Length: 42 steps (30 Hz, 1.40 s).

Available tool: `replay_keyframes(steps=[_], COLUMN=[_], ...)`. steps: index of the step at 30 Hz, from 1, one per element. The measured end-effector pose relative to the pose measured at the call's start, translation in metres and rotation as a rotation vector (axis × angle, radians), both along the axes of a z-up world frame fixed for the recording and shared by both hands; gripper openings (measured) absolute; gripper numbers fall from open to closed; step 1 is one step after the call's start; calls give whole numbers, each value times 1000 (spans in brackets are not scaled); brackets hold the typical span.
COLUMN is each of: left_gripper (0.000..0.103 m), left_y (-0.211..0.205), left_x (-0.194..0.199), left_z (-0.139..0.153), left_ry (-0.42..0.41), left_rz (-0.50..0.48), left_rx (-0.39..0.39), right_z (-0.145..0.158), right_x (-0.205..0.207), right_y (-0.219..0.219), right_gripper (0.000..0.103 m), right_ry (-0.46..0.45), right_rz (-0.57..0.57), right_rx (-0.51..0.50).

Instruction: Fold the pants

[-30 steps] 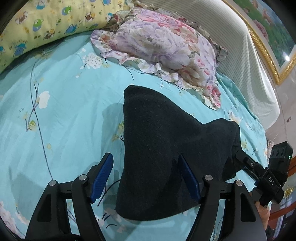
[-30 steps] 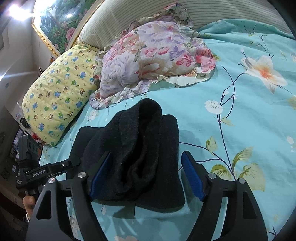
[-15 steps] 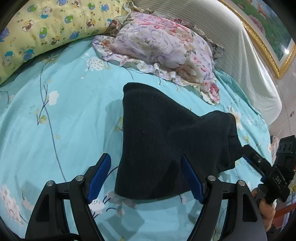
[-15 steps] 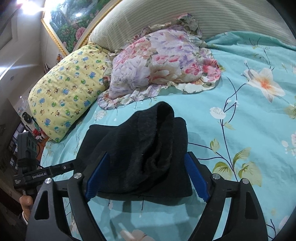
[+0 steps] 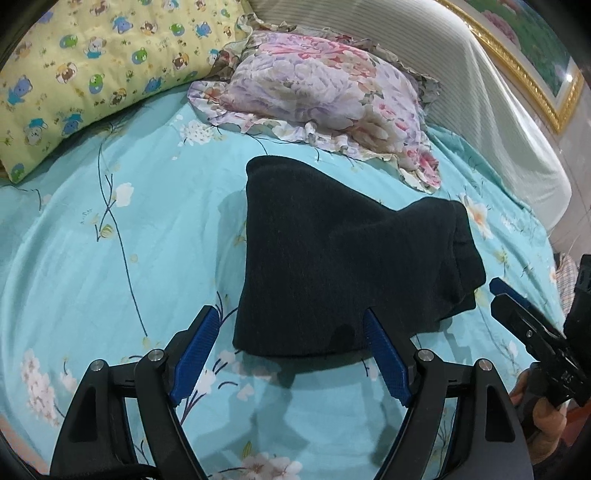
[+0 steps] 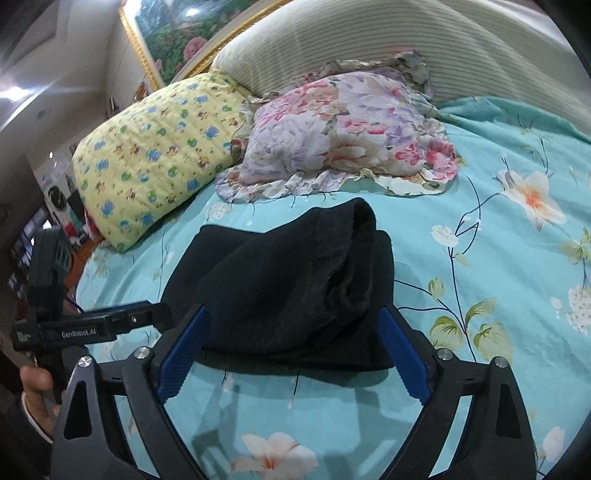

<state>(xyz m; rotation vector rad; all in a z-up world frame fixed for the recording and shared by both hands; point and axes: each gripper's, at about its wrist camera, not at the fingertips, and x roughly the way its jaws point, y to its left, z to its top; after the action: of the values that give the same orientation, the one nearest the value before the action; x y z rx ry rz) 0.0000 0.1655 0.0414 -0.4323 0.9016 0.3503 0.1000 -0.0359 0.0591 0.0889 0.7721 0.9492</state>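
One wide bed [image 5: 110,258] is filling both views, its turquoise sheet printed with white flowers and thin dark branches. A striped, pale headboard [image 6: 369,40] is curving along the far edge, and a gold-framed floral painting [image 6: 177,33] is hanging on the wall behind it. Against the headboard a yellow pillow [image 5: 92,66] with small cartoon animals is lying beside a pink and lilac floral pillow [image 5: 325,96] with a ruffled edge; the two are touching at their near corners.

The black pants [image 5: 332,258] are lying folded into a thick bundle on the sheet, in front of the floral pillow and apart from it. In the right wrist view the pants [image 6: 288,280] are showing stacked layers, with a rolled fold bulging on top toward the right side.

The left hand-held gripper [image 5: 291,350] is hovering just short of the bundle's near edge, its blue-padded jaws standing wide apart and gripping nothing. The right hand-held gripper [image 6: 291,350] is sitting likewise at the near edge of the pants, jaws spread wide to either side of the bundle and closing on nothing. Each gripper is also appearing at the edge of the other's view, held by a bare hand [image 6: 35,384], beside the pants.
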Motion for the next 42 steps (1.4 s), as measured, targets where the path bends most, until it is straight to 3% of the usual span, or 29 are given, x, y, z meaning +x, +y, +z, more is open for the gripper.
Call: replay_keyframes(steps=[14,25,42], left_gripper=[83,84,88], left_y=[-25,-40,-40], left_x=[-13,-18,-21], left_z=[-1,0,-11], left_ry=[46,59,65], left_rz=[13,-5,-1], left_rx=[170,275,307], right_z=[2,0,-9], right_x=[-26,-33,-42], right_y=[-6,-2,10], right_gripper=[99,101,102], right_ry=[-93,-94,-118], right_rz=[49,62,78], right_rx=[-21,-38,-47])
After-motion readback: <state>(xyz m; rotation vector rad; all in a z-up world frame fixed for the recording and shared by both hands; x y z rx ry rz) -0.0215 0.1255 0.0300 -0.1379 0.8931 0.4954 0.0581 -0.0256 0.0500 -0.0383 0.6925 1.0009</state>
